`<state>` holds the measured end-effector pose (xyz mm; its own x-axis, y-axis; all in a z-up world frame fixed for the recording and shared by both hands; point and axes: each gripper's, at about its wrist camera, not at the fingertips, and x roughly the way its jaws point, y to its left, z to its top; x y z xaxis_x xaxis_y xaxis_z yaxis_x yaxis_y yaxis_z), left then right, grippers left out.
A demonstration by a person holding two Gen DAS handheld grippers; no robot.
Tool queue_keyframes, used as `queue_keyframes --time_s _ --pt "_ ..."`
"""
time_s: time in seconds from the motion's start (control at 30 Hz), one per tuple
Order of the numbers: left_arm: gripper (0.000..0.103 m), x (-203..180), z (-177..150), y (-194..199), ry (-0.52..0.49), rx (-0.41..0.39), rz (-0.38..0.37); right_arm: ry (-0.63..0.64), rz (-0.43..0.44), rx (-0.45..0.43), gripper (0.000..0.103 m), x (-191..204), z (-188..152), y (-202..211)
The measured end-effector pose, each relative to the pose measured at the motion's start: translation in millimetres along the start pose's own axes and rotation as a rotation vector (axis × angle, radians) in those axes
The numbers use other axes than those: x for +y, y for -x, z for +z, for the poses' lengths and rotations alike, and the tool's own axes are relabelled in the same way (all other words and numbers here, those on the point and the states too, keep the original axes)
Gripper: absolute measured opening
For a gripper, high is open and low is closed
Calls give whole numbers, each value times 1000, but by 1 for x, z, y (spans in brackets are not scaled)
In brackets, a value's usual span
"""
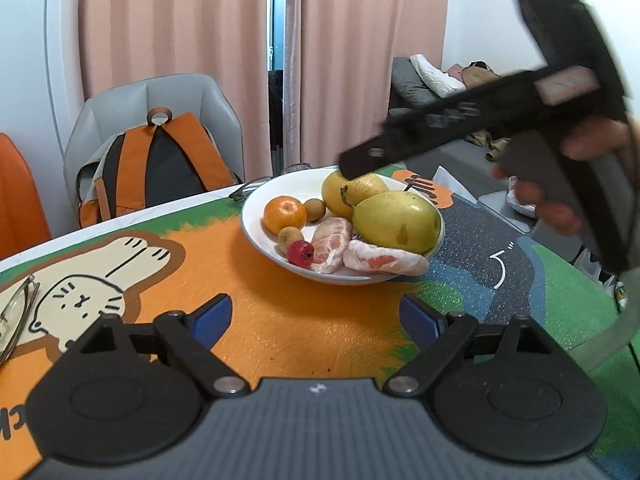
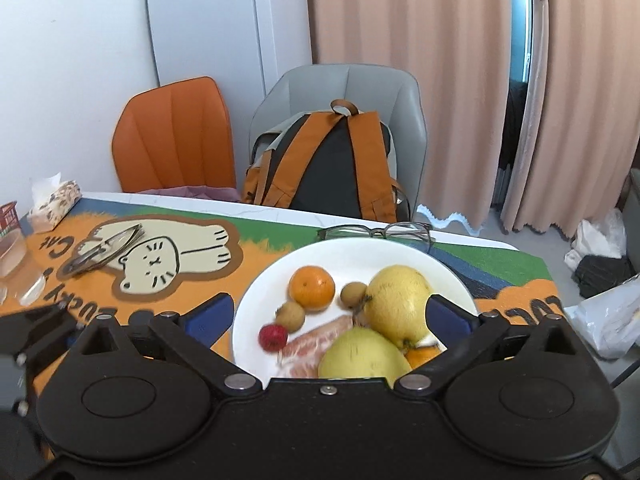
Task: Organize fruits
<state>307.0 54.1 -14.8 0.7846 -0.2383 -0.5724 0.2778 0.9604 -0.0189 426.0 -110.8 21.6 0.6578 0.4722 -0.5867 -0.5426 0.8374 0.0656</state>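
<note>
Left tongs released, right tongs released over glossy round plate, waxy pears.

The left wrist view looks low across the surface toward the white plate of fruit at twelve o'clock, fairly near, with the right gripper crossing from two o'clock. The right wrist view looks steeply down from just above the plate, very close. Both share the plate, the backpack on its grey chair, and the pink curtains.
</note>
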Motion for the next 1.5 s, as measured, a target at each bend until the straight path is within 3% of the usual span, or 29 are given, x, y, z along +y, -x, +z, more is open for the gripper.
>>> queue_keyframes --time_s 0.53,0.73,0.87,1.0,1.2,1.5 --pt "90 -7 -12 45 94 -52 102 37 -61 -75 103 34 -65 84" --pt "90 -19 -22 68 92 -69 147 -48 -148 -74 103 36 -97 99" --pt "90 -27 -32 83 121 -57 150 -123 -137 -83 103 34 -115 112" --pt "90 -41 -47 94 100 -64 212 -160 -141 -78 103 35 -134 124" --pt "90 -51 -66 111 126 -44 193 -180 -162 -77 103 42 -156 142" --pt "90 -72 -82 145 140 -79 199 -185 -162 -99 103 52 -179 175"
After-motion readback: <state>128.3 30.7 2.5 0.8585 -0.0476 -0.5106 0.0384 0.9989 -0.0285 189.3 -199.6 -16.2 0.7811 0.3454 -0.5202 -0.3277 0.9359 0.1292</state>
